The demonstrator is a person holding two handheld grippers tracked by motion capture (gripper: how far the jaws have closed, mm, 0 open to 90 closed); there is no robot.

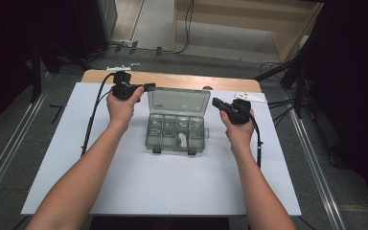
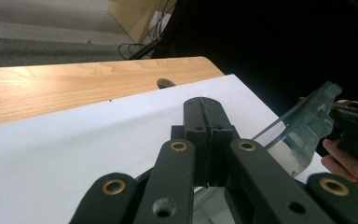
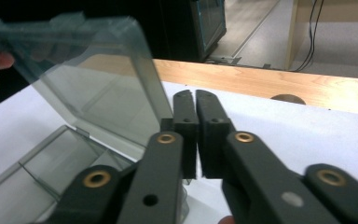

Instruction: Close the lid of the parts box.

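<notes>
Lid (image 1: 178, 101) of the organizer box (image 1: 176, 134) stands open; I hold left gripper (image 1: 149, 87) and right gripper (image 1: 216, 102) beside it, both closed on nothing (next, I judge, picking a part).

White sheet (image 1: 124, 182) over wooden table (image 1: 182, 80)

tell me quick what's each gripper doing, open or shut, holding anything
Left gripper: shut, holding nothing, beside the lid.
Right gripper: shut, holding nothing, beside the lid.
</notes>
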